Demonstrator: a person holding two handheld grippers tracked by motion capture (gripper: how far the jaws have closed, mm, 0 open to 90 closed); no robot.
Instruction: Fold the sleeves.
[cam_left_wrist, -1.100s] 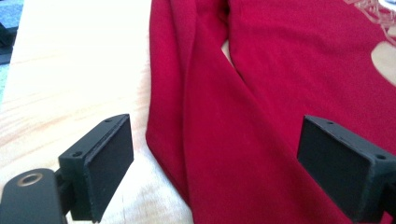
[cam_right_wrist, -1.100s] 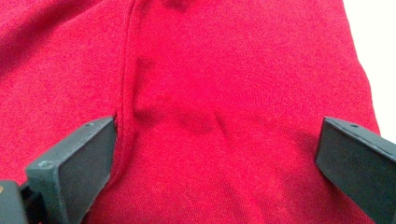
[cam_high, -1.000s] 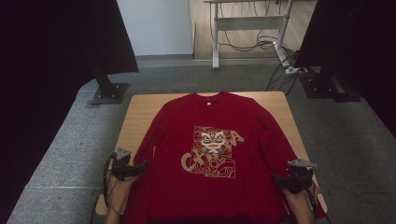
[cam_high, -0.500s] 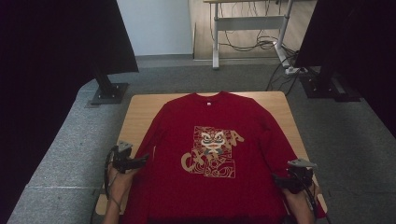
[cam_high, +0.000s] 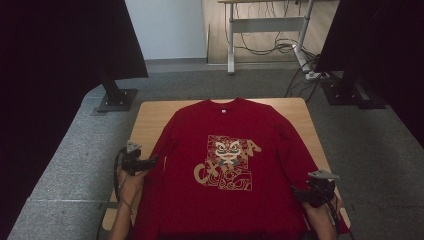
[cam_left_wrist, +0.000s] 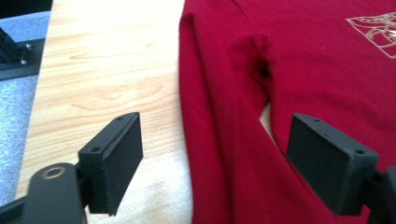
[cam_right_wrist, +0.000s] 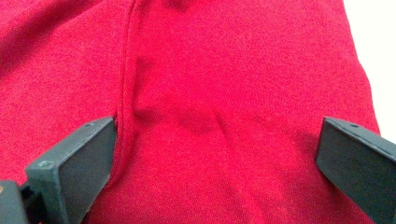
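Note:
A red long-sleeved shirt (cam_high: 227, 165) with a gold lion print lies flat, front up, on the wooden table (cam_high: 150, 117). My left gripper (cam_high: 152, 161) is at the shirt's left sleeve and points right. In the left gripper view it (cam_left_wrist: 219, 140) is open, its jaws have just been closing a little, and the sleeve (cam_left_wrist: 219, 107) lies between the pads without being pressed. My right gripper (cam_high: 297, 192) rests at the right sleeve near the hem. In the right gripper view it (cam_right_wrist: 217, 140) stands open over red cloth (cam_right_wrist: 224, 84), with a seam beside one jaw.
Bare wood (cam_left_wrist: 107, 70) shows left of the sleeve. Grey carpet (cam_high: 65, 180) surrounds the table. Black stands (cam_high: 117, 97) and dark curtains flank it, and a desk frame with cables (cam_high: 270, 35) stands at the back.
My left gripper has moved away from the person along the shirt's left sleeve. The right gripper has stayed where it was.

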